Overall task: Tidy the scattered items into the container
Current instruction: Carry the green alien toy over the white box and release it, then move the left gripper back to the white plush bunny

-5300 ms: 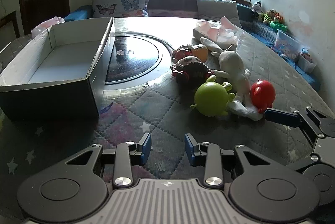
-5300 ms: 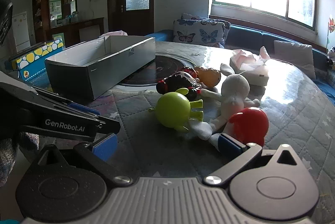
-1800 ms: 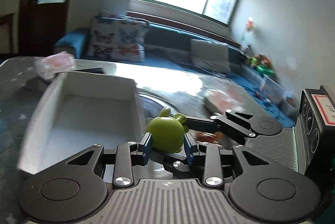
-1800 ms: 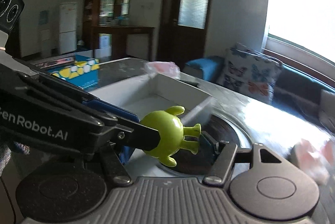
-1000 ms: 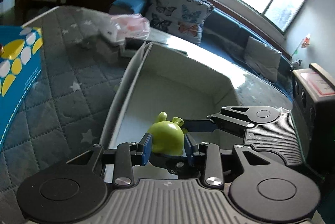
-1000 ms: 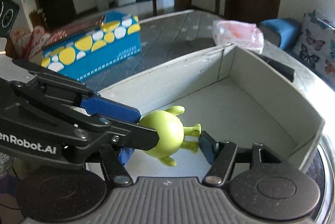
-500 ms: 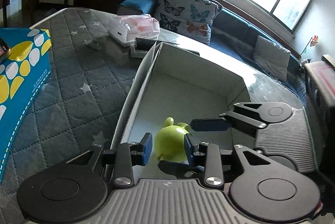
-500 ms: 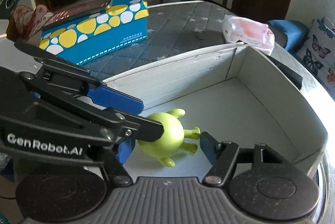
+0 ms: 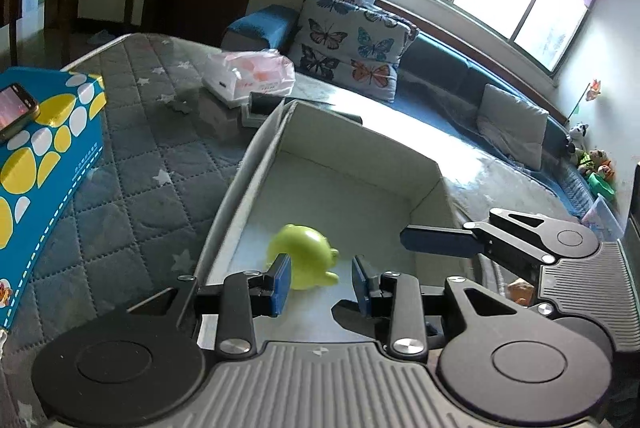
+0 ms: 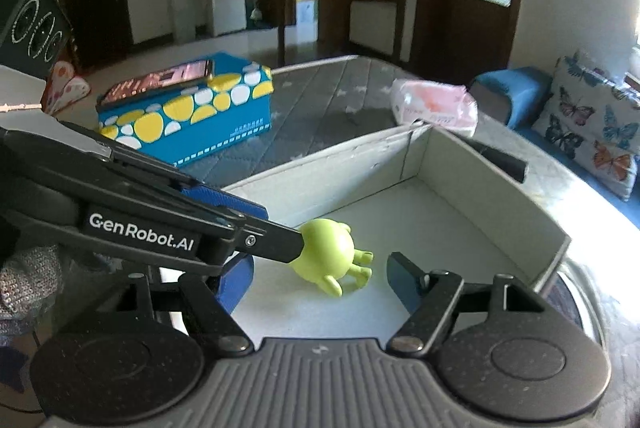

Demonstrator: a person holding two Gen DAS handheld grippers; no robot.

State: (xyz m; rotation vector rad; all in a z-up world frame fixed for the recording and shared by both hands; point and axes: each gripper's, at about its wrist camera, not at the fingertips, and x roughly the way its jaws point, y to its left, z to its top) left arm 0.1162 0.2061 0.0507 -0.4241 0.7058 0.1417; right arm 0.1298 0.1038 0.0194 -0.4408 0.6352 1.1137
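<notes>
- Lying on the white floor of the box point(image 9: 256, 156), the green toy point(image 9: 304, 258) is down on its side, near the close end.
- The left gripper point(image 9: 320, 286) hangs just above the toy with its blue pads spread apart, holding nothing.
- The right gripper point(image 10: 318, 274) is spread wide too, and it is empty.
- So one toy looks put away. It is the only thing in the box.
- The other toys are not in these pictures, so I cannot tell how many are left.
</notes>
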